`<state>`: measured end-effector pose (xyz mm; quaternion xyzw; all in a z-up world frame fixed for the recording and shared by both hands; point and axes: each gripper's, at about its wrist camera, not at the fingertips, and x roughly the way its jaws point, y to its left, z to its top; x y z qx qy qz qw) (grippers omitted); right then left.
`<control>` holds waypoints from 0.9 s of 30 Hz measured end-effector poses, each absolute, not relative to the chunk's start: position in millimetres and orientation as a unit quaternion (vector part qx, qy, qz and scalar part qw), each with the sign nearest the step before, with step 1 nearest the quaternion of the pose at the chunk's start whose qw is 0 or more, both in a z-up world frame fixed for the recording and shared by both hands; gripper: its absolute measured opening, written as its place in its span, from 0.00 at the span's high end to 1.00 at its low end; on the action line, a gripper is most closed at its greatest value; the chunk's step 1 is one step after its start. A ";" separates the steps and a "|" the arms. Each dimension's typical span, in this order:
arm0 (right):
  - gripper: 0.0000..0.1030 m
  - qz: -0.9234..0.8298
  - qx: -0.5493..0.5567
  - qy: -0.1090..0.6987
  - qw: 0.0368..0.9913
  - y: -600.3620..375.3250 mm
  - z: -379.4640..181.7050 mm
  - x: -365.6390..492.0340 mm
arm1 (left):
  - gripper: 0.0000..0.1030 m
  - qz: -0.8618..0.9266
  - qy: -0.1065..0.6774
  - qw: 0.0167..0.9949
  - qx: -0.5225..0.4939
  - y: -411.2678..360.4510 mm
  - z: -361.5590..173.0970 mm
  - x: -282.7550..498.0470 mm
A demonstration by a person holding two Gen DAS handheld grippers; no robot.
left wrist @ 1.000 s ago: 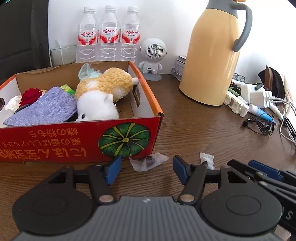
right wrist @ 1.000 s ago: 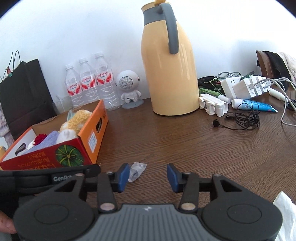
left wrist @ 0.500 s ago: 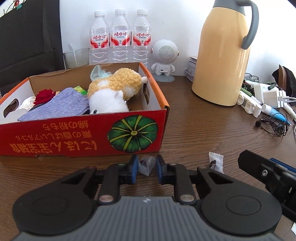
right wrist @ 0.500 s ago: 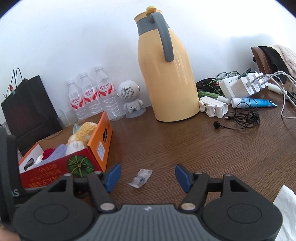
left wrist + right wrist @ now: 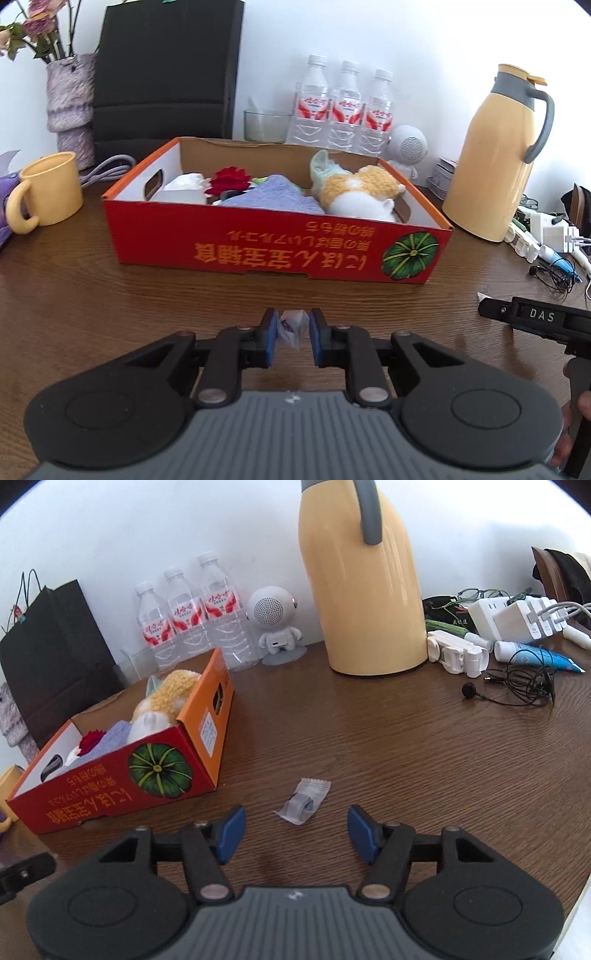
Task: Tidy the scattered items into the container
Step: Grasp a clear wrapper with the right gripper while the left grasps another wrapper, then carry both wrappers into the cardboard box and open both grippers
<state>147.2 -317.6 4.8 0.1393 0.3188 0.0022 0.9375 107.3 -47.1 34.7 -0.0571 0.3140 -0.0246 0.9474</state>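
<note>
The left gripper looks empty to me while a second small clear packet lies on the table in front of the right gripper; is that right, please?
Not quite: the left gripper is not empty. The left wrist view shows its blue pads shut on a small clear packet. The rest holds: in the right wrist view a second packet lies on the table ahead of the right gripper.

I'm at a lived-in desk in a home or small office: a wooden table (image 5: 369, 738) against a white wall, crowded with a yellow thermos jug (image 5: 491, 158), water bottles (image 5: 345, 107), a mug (image 5: 48, 192), a vase of dried flowers (image 5: 70, 99), chargers (image 5: 517, 618) and earphones (image 5: 524, 685).
</note>
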 end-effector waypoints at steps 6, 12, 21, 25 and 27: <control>0.62 -0.026 0.062 0.316 0.946 -293.0 1.5 162.1 | 0.81 -0.004 0.313 0.945 -0.092 -7.7 37.7 84.8; 0.80 -0.053 0.026 0.321 0.945 -287.1 2.2 160.4 | 0.81 -0.003 0.288 0.952 -0.101 14.2 47.2 54.0; 0.81 -0.010 0.039 0.324 0.945 -250.3 15.6 98.2 | 0.81 0.020 0.261 0.963 -0.071 35.9 51.6 4.5; 0.81 0.039 0.042 0.296 0.954 -219.7 35.3 40.2 | 0.81 0.026 0.240 0.969 -0.049 31.0 55.4 -18.1; 0.81 0.071 0.040 0.271 0.959 -205.2 48.1 11.6 | 0.81 0.017 0.233 0.971 -0.047 27.0 59.5 -28.4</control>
